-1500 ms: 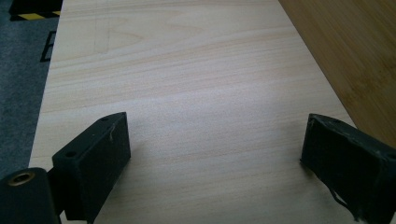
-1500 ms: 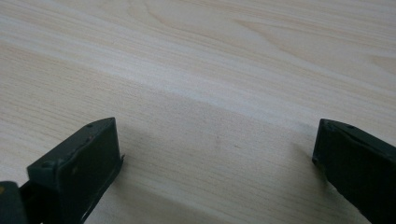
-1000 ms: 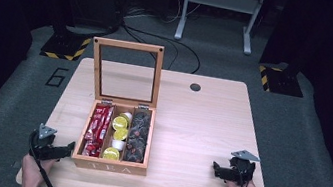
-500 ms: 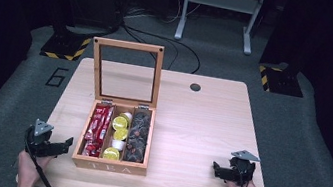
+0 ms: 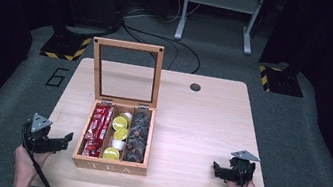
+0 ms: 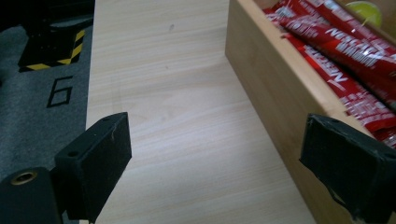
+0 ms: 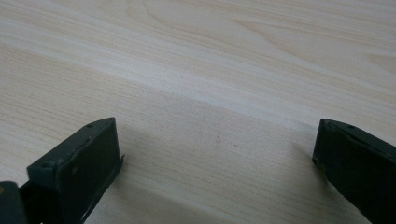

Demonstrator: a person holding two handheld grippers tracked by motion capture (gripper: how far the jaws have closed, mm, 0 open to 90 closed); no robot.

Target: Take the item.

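Observation:
An open wooden tea box [image 5: 110, 165] marked TEA stands on the table's near left, its glass-paned lid [image 5: 125, 72] upright at the back. Red stick packets [image 5: 98, 123] fill its left compartment, yellow and white capsules [image 5: 120, 129] the middle one, dark packets [image 5: 139, 132] the right one. My left gripper [image 5: 65, 139] is open just left of the box, at the table's left edge. In the left gripper view its jaws [image 6: 224, 158] stand wide, with the box wall [image 6: 275, 93] and red packets [image 6: 345, 51] to the right. My right gripper [image 5: 216, 168] is open and empty low over bare wood [image 7: 215, 154].
The light wooden table [image 5: 210, 125] has a round cable hole [image 5: 195, 87] at the back. On the grey floor to the left is a painted 6 [image 5: 57, 77]. Yellow-black striped bases [image 5: 63, 47] and a white stand [image 5: 218, 10] are beyond the table.
My left gripper has drifted a little to the left, away from the box and toward the table edge. The right gripper and the box have not moved.

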